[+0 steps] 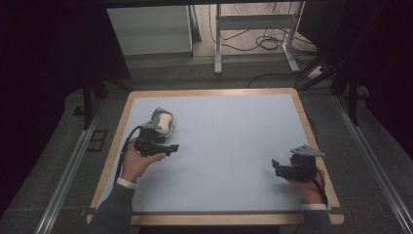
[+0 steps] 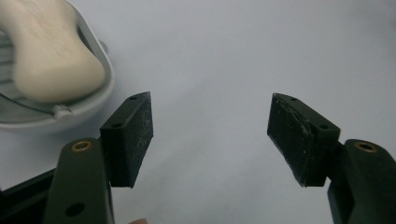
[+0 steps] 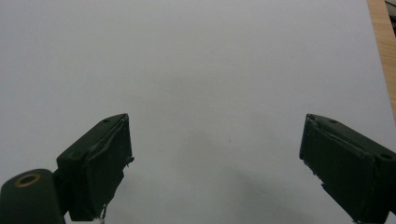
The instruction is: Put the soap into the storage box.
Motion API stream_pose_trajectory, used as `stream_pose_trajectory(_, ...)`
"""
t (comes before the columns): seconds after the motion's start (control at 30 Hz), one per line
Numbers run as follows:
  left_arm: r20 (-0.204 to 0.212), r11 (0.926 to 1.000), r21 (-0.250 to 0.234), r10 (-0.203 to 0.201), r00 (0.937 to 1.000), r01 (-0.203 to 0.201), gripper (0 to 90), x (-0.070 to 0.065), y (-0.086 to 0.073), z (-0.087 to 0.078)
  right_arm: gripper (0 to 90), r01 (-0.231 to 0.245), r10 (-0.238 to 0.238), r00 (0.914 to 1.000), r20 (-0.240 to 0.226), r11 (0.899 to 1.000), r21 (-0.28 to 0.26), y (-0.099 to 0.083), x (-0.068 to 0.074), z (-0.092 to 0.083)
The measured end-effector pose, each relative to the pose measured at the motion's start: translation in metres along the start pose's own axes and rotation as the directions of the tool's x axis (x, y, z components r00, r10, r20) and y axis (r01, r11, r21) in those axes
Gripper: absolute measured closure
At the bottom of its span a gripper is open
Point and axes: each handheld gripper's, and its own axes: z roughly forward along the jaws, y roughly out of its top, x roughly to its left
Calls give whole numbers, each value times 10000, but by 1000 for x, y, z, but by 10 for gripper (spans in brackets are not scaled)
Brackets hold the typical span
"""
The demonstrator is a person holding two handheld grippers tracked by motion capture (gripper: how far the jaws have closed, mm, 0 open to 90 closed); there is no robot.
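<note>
In the high view the left gripper (image 1: 168, 147) sits at the left middle of the frame, just below and beside a grey soap dish (image 1: 157, 116) that carries a pale bar of soap (image 1: 166, 122); its nose points to the right rather than at the dish, which suggests the hand is parked next to its target instead of lined up for a grasp. The right gripper (image 1: 275, 167) rests low at the right of the frame, near the wooden edge of the table (image 1: 213, 91) and well apart from the dish, probably idle for now. The left gripper view adds what the overhead cannot: the jaws stand wide apart with nothing between them, and the soap (image 2: 53, 56) fills the upper left corner, lying in the ribbed dish (image 2: 95, 95), whose rim is just beside the left jaw but seems clear of it. The right gripper view shows its jaws likewise spread and empty over the bare blue-grey mat (image 3: 210, 70), with a strip of wooden table edge (image 3: 380, 42) at the upper right.
</note>
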Motion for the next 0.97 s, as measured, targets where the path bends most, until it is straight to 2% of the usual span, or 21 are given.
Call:
stream_pose_trajectory(0.13,15,9999,-2,141,9999,-141,322,-7,-15,5,89,10,-10,10000,16,10000,27,0,0,0)
stream_pose_trajectory(0.37,290,9998,89,201,9994,-203,317,-13,-28,10,89,-10,10,10000,30,10000,10,0,0,0)
stream_pose_trajectory(0.53,390,10000,20,30,9992,-31,312,-12,-37,11,89,33,-33,10000,54,10000,-10,0,0,0)
stream_pose_trajectory(0.8,404,9999,-49,-103,9991,105,310,-9,-43,13,90,60,-60,10000,54,10000,-23,0,1,0)
stream_pose_trajectory(0.97,446,9999,-64,-86,9990,89,301,-10,-44,14,89,202,-206,9997,-142,9996,-217,2,5,-1)
